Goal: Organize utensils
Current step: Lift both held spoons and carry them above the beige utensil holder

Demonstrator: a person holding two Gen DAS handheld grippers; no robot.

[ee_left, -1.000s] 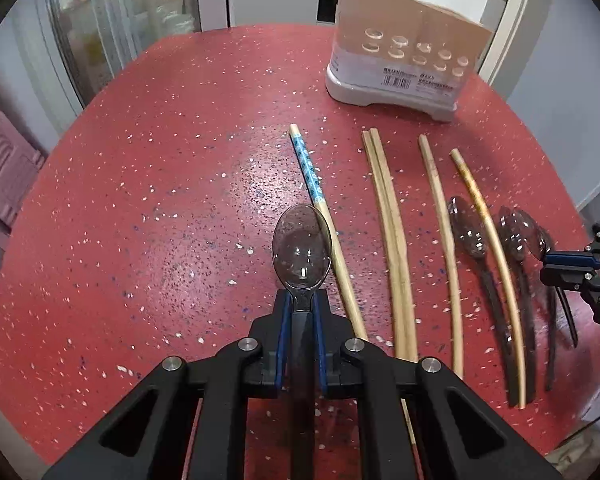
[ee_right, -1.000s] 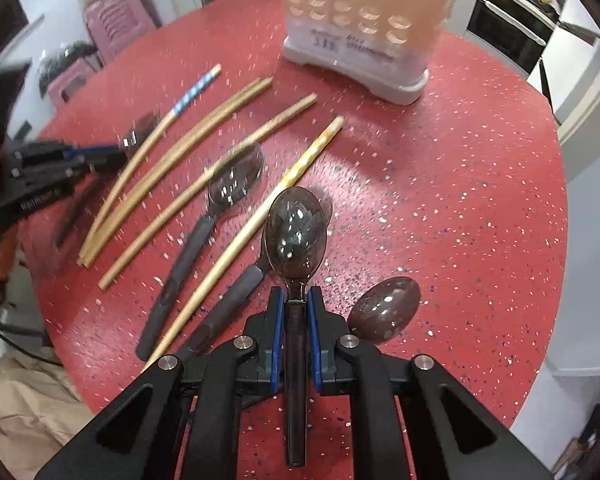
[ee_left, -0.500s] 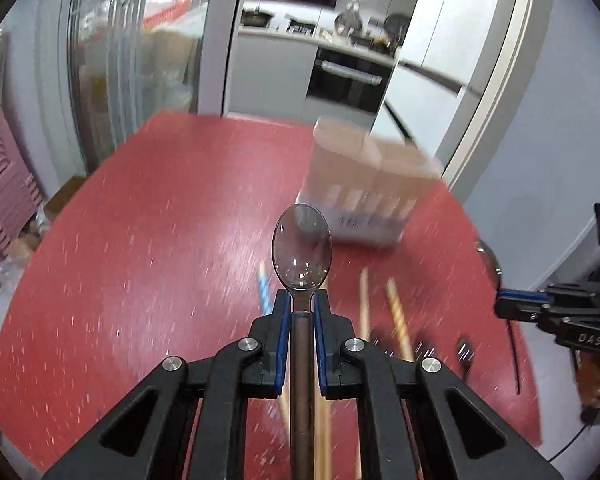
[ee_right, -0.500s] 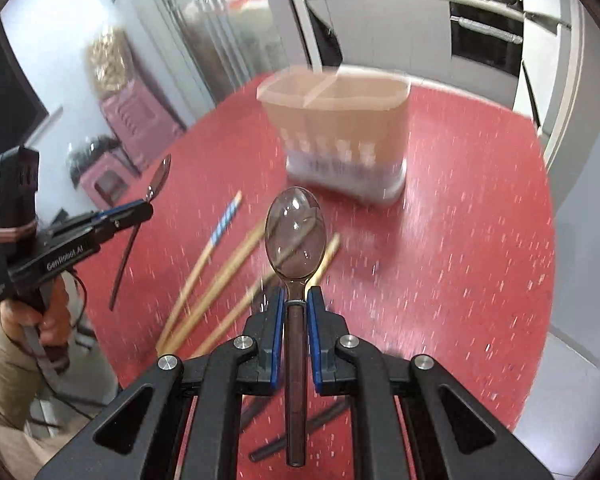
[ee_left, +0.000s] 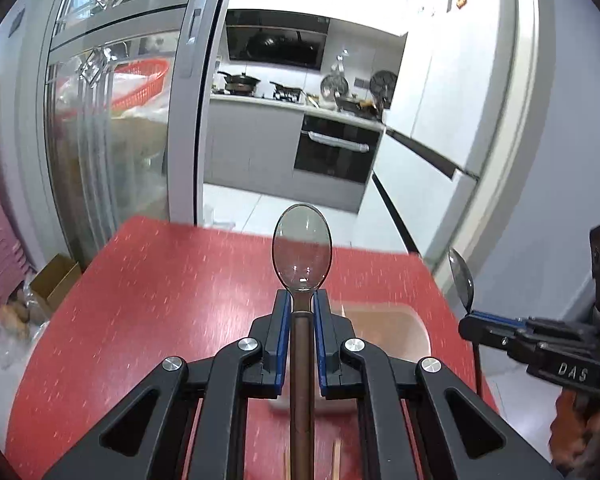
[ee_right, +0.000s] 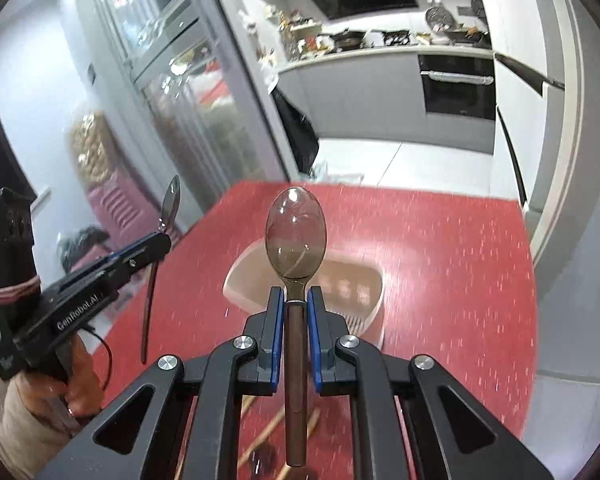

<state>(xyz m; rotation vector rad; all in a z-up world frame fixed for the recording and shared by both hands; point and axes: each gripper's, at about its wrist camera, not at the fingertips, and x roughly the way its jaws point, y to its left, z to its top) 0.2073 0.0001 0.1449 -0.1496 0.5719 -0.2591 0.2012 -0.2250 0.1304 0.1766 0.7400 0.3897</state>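
1. Spoons first: a translucent smoky-brown plastic spoon (ee_left: 302, 256) is clamped by its neck in the jaws of the left gripper (ee_left: 302, 312), bowl up and forward, its dark handle running back between the black fingers and cut off at the bottom edge.
2. A second translucent brown spoon (ee_right: 296, 236) is gripped the same way by the closed jaws of the right gripper (ee_right: 296, 306); its handle end shows low in the right wrist view.
3. Under the right gripper, a few wooden chopsticks (ee_right: 260, 438) lie on the red speckled surface (ee_right: 440, 260), mostly hidden by the fingers and blurred.
4. Just beyond both spoons stands the beige plastic utensil holder (ee_right: 364, 280) with a perforated wall; in the left wrist view only its rim shows, smeared.
5. A person's hand (ee_right: 66, 384) holds the left gripper's handle at the left of the right wrist view.
6. Farther off, a kitchen with a black built-in oven (ee_left: 334, 148) and a glass-fronted cabinet (ee_left: 112, 120).
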